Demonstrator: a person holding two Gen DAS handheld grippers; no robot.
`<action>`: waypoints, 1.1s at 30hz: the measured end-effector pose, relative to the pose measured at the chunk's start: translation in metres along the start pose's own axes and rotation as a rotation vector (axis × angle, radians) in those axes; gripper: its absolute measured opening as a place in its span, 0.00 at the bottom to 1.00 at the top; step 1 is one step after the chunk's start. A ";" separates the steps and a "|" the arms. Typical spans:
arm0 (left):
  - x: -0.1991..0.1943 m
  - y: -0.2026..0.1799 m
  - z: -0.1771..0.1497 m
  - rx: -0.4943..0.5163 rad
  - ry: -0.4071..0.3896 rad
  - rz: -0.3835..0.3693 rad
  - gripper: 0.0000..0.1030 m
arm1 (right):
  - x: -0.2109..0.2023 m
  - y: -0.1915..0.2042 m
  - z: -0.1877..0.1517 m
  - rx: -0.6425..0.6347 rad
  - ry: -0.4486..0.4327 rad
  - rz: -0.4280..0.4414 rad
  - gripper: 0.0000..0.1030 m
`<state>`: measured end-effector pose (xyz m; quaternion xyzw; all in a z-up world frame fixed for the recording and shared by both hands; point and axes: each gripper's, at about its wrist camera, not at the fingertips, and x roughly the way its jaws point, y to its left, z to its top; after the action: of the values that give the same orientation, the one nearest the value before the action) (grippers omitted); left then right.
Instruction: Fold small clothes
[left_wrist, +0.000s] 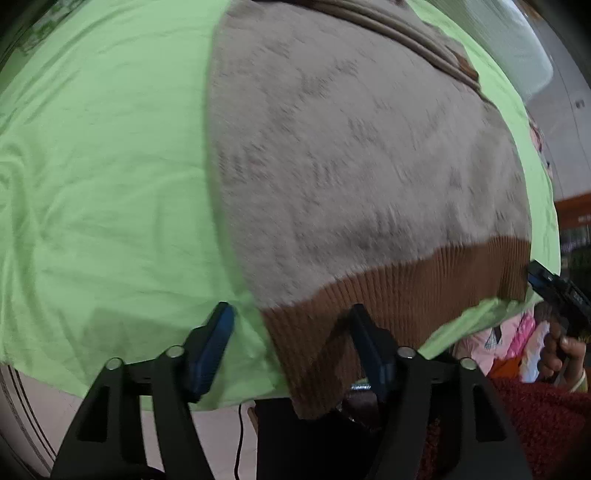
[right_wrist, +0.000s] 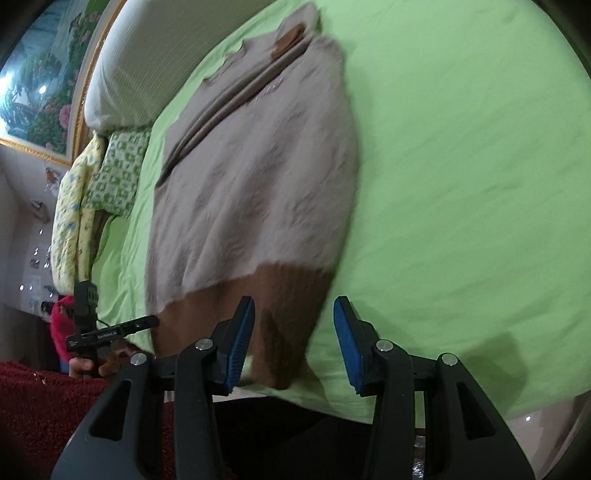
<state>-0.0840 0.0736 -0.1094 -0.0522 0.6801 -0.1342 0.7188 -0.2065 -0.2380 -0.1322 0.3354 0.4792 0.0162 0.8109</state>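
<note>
A beige knit sweater (left_wrist: 351, 155) with a brown ribbed hem (left_wrist: 388, 306) lies flat on a green bedsheet (left_wrist: 103, 177); its hem hangs over the near bed edge. My left gripper (left_wrist: 291, 332) is open, its jaws astride the hem's left corner, not touching it. In the right wrist view the sweater (right_wrist: 258, 184) lies lengthwise, the brown hem (right_wrist: 269, 306) nearest. My right gripper (right_wrist: 293, 336) is open over the hem's right corner. The other gripper shows at each view's edge: the right gripper (left_wrist: 554, 295) and the left gripper (right_wrist: 110, 332).
A white pillow (right_wrist: 147, 62) and a yellow-green patterned quilt (right_wrist: 99, 184) lie at the bed's far left. A framed flower painting (right_wrist: 40, 81) hangs on the wall. The person's red sleeve (right_wrist: 44, 398) is low left. Pink clothes (left_wrist: 509, 339) lie beside the bed.
</note>
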 end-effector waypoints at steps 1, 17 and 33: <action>0.003 -0.002 -0.002 0.008 0.007 -0.002 0.70 | 0.007 0.004 -0.001 -0.015 0.011 -0.012 0.45; -0.027 -0.021 0.011 0.088 -0.113 -0.127 0.08 | -0.013 0.024 0.013 -0.047 -0.048 0.007 0.10; -0.111 -0.006 0.178 -0.028 -0.490 -0.185 0.08 | -0.035 0.071 0.174 -0.090 -0.351 0.067 0.10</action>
<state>0.0878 0.0784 0.0114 -0.1552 0.4798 -0.1734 0.8459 -0.0669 -0.2869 -0.0107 0.3124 0.3178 0.0058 0.8952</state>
